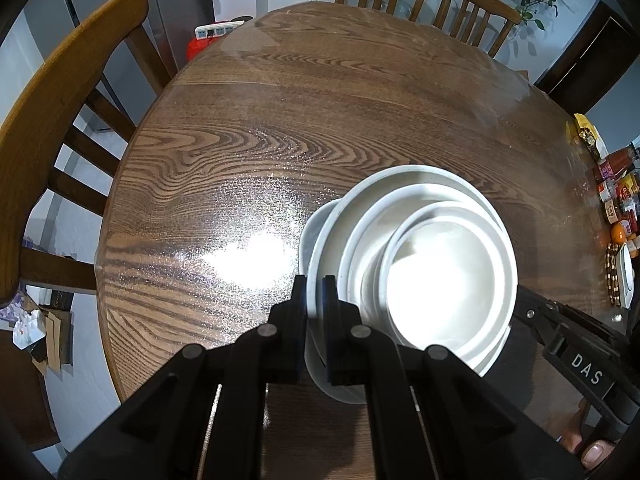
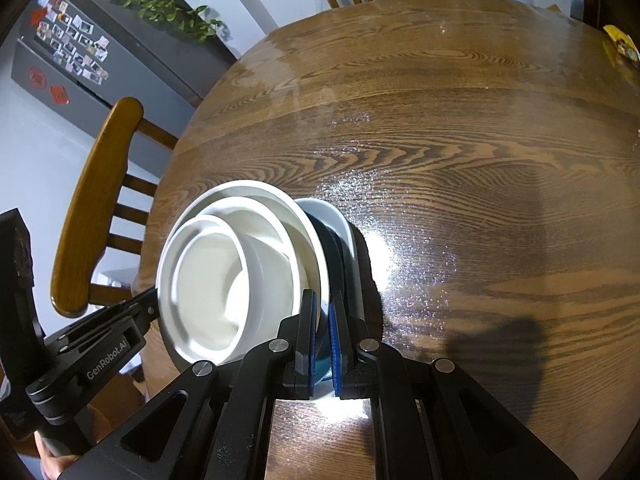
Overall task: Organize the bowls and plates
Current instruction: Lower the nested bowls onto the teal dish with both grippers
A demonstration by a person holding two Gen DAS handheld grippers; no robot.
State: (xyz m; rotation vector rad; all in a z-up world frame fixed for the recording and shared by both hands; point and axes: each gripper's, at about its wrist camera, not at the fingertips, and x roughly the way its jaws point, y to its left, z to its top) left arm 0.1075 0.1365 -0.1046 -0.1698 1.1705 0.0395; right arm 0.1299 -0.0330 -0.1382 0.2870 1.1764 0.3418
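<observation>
Both grippers are on one stack of dishes, held over the near part of the round wooden table. The left gripper has its jaws pinched on the rim of the stack's big white plate, one finger outside the rim and the other inside. The right gripper is clamped from the opposite side, its blue pads squeezing the rim of a teal-blue dish at the bottom of the pile, with a pale outer rim just beyond it.

Now the contents: inside the big white plate sits a white bowl, and nested inside that one a smaller white bowl. The smallest bowl looks empty, bright with glare. From the right wrist view the same nesting shows, the small bowl deepest in, pushed towards one side of the larger one.

Chairs ring the table, and packets and jars crowd its far right edge. A thumb shows at the lower right.
</observation>
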